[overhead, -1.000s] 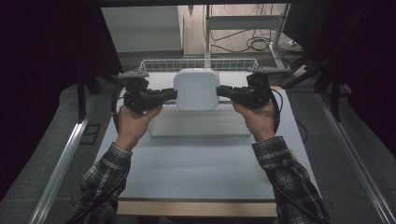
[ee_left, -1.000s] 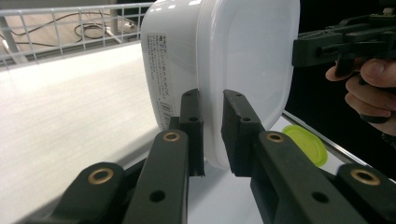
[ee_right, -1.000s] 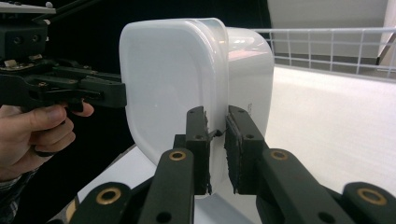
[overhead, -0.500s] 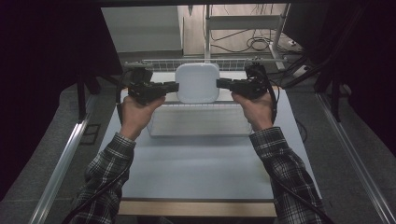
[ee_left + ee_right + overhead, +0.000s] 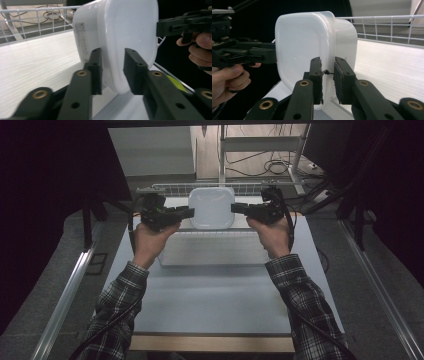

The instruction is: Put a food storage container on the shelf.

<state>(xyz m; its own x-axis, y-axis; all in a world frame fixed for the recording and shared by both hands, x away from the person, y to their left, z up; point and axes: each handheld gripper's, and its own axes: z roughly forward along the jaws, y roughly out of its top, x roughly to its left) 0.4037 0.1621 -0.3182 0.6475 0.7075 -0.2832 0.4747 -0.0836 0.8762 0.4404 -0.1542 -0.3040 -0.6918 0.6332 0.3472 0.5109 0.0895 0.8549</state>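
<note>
Between both grippers, a smooth white rounded plastic container (image 5: 211, 208) is sitting; left gripper (image 5: 113, 71) loosening, right gripper (image 5: 327, 80) pinching its rim.

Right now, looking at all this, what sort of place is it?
Probably a lab or workshop recording bench, not a kitchen: a pale work table ringed by dark curtains, loose cables on the floor behind a white wire rack, and aluminium rails alongside.

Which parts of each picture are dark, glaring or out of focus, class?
High view: dim, black surround, the white container brightest. Left gripper view: sheen on the container's lid, the near jaws soft. Right gripper view: black background at left, jaw bases blurred, the wire basket sharp.
</note>
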